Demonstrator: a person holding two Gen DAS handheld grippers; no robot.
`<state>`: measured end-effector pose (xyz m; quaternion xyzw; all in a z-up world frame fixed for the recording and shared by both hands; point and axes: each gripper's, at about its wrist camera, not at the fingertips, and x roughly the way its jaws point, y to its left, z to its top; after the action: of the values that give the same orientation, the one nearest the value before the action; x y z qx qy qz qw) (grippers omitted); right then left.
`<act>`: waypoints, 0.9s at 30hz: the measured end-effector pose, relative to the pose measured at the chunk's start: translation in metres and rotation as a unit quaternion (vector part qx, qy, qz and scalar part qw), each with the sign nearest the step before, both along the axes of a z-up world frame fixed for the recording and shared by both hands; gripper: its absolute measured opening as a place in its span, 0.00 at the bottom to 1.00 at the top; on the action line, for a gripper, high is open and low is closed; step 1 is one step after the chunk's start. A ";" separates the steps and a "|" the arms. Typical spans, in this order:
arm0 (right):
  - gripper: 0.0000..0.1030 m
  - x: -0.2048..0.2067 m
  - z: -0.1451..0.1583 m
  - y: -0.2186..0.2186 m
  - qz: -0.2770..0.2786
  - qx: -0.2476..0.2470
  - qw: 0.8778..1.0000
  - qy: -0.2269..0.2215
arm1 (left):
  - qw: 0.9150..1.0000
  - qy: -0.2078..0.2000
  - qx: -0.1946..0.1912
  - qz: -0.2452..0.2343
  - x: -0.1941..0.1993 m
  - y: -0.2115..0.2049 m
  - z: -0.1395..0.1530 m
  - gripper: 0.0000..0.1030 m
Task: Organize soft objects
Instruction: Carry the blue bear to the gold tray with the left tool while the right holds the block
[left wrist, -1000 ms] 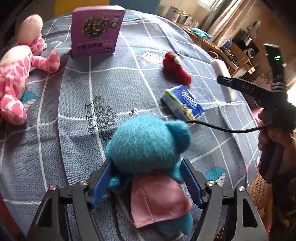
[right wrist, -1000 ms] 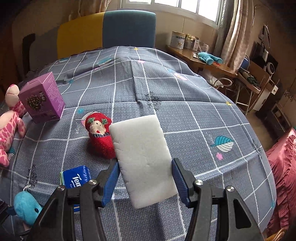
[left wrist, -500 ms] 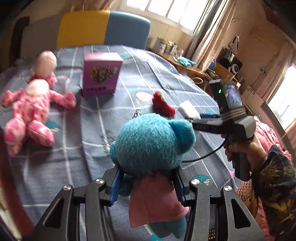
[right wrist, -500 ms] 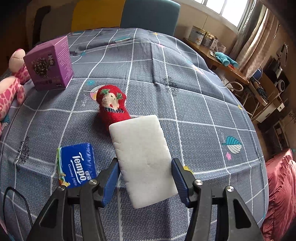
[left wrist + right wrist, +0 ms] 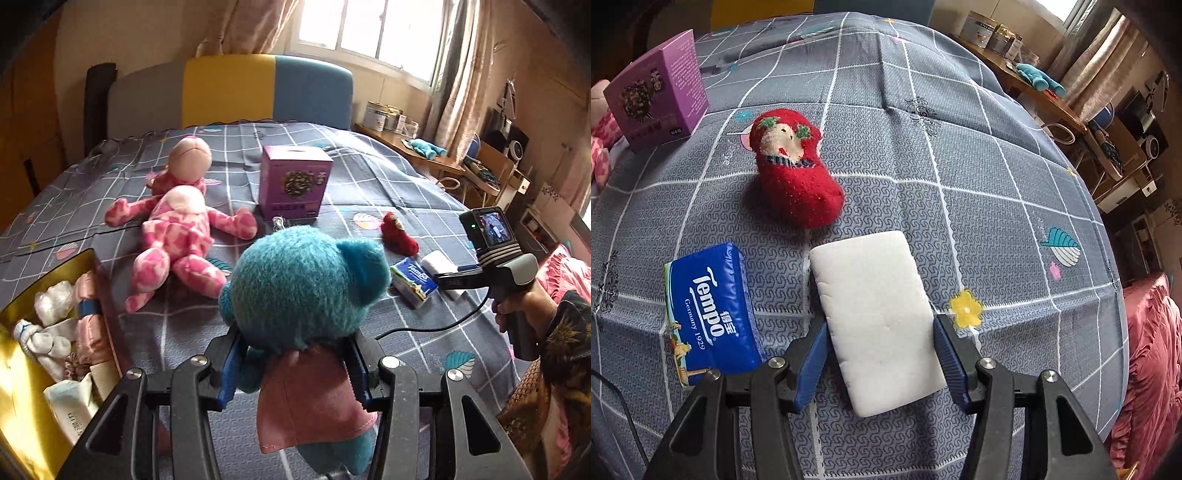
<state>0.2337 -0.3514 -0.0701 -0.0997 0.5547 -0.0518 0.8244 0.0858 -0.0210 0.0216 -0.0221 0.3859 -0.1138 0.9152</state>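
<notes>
Bedding came first in scale: a grey grid-patterned bedspread (image 5: 369, 192) covered the bed that carried everything. On it lay a pink-and-white spotted plush doll (image 5: 173, 236), and behind it stood a purple cardboard box (image 5: 293, 184). At the bed's left edge sat a gold-lined open box (image 5: 14, 387), already holding rolled socks and pale cloth items.

The left gripper (image 5: 291, 373) was closed tight on a fuzzy teal plush toy in a pink skirt (image 5: 306, 288), pinching it at the neck and holding it up off the bedspread. The right gripper (image 5: 879, 354) straddled a white rectangular foam sponge (image 5: 877, 317); its blue pads met the sponge's two long sides, so it appeared closed on it, though whether the sponge was lifted or resting on the bedspread could not be told.

Just left of the sponge lay a blue Tempo tissue pack (image 5: 713, 306), and beyond it a small red knitted plush with a sewn face (image 5: 796, 177).

The risks looked modest but real. The teal toy was top-heavy above a narrow pinch, so a quick swing toward the gold-lined box might tip or slip it. The sponge would compress easily and could squirm out. The cable trailing across the bedspread might snag the tissue pack.
</notes>
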 end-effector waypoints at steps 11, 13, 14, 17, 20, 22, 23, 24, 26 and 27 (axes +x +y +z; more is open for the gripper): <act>0.57 0.006 -0.004 -0.008 -0.008 0.015 1.000 0.001 | 1.000 0.002 -0.011 0.025 -0.013 0.029 -0.003 0.48; 0.57 0.008 -0.005 -0.011 -0.008 0.017 1.000 0.001 | 0.999 0.001 -0.010 0.031 -0.015 0.033 -0.003 0.48; 0.57 0.008 -0.006 -0.011 -0.008 0.016 1.000 0.000 | 0.999 0.001 -0.011 0.034 -0.016 0.037 -0.003 0.48; 0.57 0.003 -0.006 -0.007 -0.004 0.011 1.000 -0.003 | 0.999 -0.002 -0.011 0.044 -0.018 0.045 -0.002 0.48; 0.57 0.002 -0.006 -0.004 -0.001 0.004 1.000 -0.004 | 0.998 -0.003 -0.012 0.055 -0.021 0.055 -0.001 0.48; 0.56 0.001 -0.005 0.000 0.004 -0.004 1.000 -0.006 | 0.998 -0.004 -0.013 0.064 -0.024 0.064 -0.001 0.48; 0.56 0.001 -0.005 0.001 0.005 -0.007 1.000 -0.006 | 0.997 -0.004 -0.014 0.069 -0.025 0.069 -0.001 0.48; 0.56 0.001 -0.005 0.002 0.006 -0.008 1.000 -0.006 | 0.997 -0.005 -0.014 0.075 -0.026 0.074 0.000 0.48; 0.56 0.000 -0.004 0.005 0.006 -0.009 1.000 -0.007 | 0.996 -0.005 -0.015 0.087 -0.029 0.086 0.000 0.48; 0.56 -0.001 -0.004 0.005 0.006 -0.010 1.000 -0.008 | 0.996 -0.005 -0.016 0.093 -0.030 0.092 0.000 0.48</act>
<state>0.2330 -0.3462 -0.0740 -0.1111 0.5472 -0.0529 0.8279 0.0555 0.0707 0.0214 -0.0718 0.3754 -0.0342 0.9234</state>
